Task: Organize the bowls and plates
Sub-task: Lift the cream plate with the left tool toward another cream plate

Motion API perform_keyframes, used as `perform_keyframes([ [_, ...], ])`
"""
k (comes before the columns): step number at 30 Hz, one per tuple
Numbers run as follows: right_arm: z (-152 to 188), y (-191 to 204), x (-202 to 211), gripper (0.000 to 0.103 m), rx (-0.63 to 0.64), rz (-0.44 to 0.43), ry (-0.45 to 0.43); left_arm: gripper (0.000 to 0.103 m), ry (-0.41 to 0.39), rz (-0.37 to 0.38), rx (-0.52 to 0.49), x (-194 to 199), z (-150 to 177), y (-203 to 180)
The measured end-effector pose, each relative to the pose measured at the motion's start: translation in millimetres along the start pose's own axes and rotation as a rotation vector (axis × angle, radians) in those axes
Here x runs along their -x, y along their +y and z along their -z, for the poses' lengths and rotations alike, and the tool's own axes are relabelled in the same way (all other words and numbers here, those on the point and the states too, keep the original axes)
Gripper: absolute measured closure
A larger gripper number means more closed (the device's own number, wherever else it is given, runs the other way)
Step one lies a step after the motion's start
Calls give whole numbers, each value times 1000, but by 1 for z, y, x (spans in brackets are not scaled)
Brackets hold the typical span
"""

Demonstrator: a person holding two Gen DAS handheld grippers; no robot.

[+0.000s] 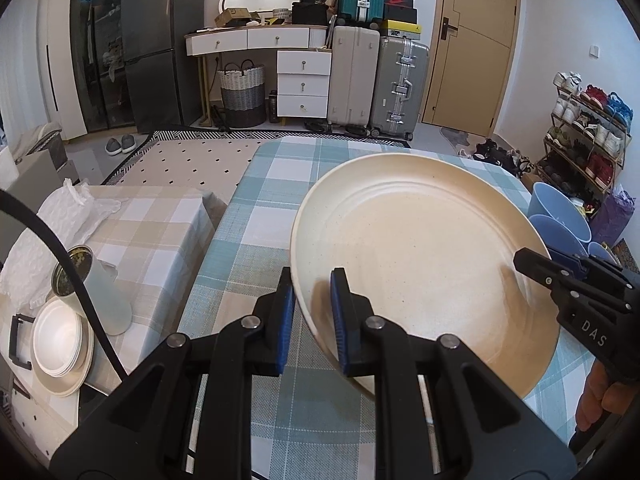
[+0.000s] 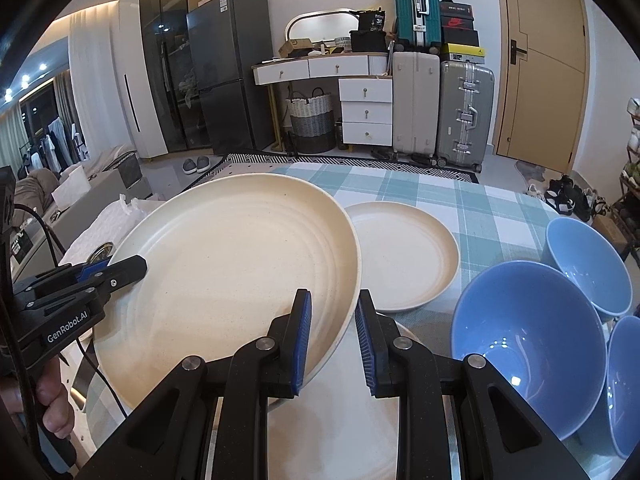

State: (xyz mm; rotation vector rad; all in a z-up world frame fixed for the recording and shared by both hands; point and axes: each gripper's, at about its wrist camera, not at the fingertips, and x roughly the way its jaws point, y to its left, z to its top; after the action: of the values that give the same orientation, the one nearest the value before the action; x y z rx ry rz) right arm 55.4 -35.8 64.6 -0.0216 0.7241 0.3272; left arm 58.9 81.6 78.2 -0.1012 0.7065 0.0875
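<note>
A large cream plate [image 1: 424, 264] is held up over the blue checked table, and both grippers pinch its rim. My left gripper [image 1: 311, 312] is shut on its left edge. My right gripper [image 2: 333, 336] is shut on its right edge; it shows at the far right of the left wrist view [image 1: 532, 264]. The same plate fills the left of the right wrist view [image 2: 228, 280]. A smaller cream plate [image 2: 404, 256] lies flat on the table behind it. Another cream plate [image 2: 320, 432] lies under my right gripper. Three blue bowls [image 2: 528, 344] sit at the right.
A side table with a beige checked cloth [image 1: 148, 232] stands to the left. On it are stacked white plates [image 1: 60, 344], a pale tipped cup [image 1: 100, 288] and bubble wrap [image 1: 60, 212]. A black cable [image 1: 72, 276] crosses there. The blue checked table [image 1: 256, 216] extends ahead.
</note>
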Motion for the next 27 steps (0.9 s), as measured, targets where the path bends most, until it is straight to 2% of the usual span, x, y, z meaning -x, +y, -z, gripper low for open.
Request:
perform_keyframes([
  [19,31,-14,14,80,-43,35,16,88,18,23,-52,2,24,-24],
  [27,47,-19,14,80,-64,44,26,88,22,36,-73,-11,34,-25],
])
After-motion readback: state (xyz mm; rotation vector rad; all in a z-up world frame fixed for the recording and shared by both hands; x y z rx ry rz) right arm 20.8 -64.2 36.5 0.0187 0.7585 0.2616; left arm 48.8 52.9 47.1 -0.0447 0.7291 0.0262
